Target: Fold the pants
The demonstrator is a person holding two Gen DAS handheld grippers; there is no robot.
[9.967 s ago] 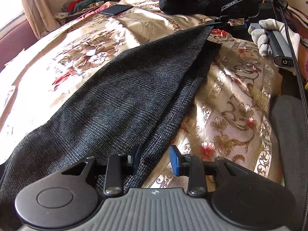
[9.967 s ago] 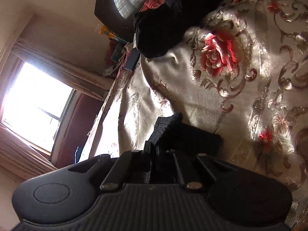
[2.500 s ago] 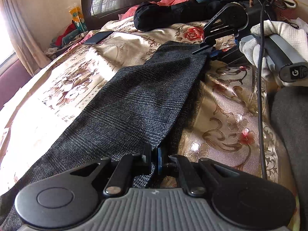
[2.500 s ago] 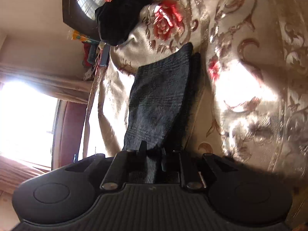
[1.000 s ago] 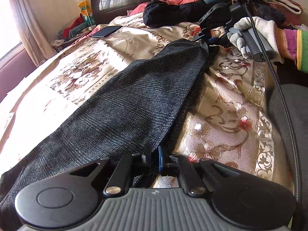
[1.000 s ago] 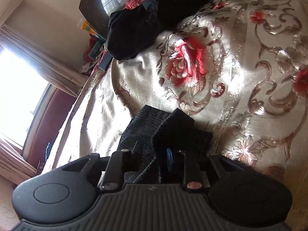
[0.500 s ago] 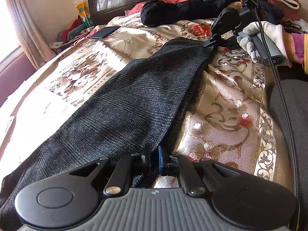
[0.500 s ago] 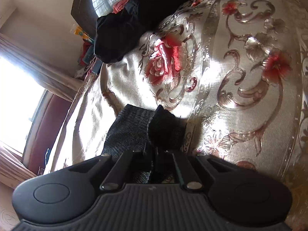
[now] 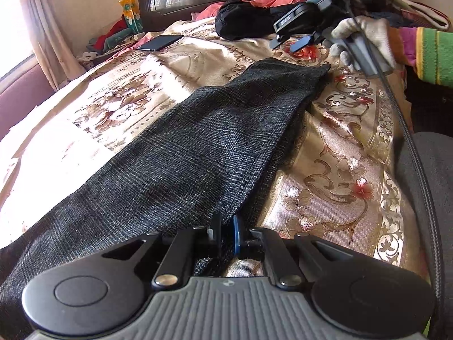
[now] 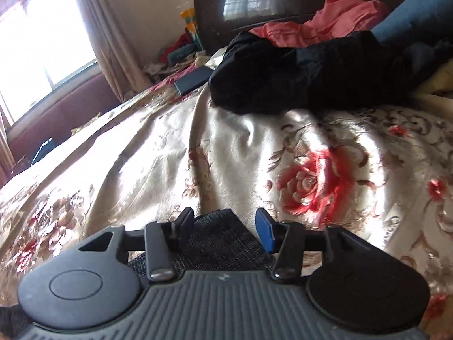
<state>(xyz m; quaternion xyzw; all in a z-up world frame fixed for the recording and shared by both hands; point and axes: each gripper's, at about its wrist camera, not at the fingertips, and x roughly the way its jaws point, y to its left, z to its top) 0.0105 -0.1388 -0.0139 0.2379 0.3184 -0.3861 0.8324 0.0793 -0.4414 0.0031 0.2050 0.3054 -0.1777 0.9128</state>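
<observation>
left wrist view: dark grey checked pants (image 9: pixel 226 130) lie on the floral bedspread (image 9: pixel 348 153), legs stacked lengthwise. left gripper (image 9: pixel 226 231) clamps the near edge; right gripper (image 10: pixel 225 228) has just been opening, empty, over the hem. cross folds remain.

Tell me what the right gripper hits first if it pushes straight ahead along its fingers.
Likely the floral bedspread just past the pants' hem lying between the open right gripper; the black garment pile sits farther back.

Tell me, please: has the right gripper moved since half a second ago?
Yes. The right gripper has lifted off the dark grey woven pants, towards the black bundle, and its jaws have just been opening, with nothing pinched.
</observation>
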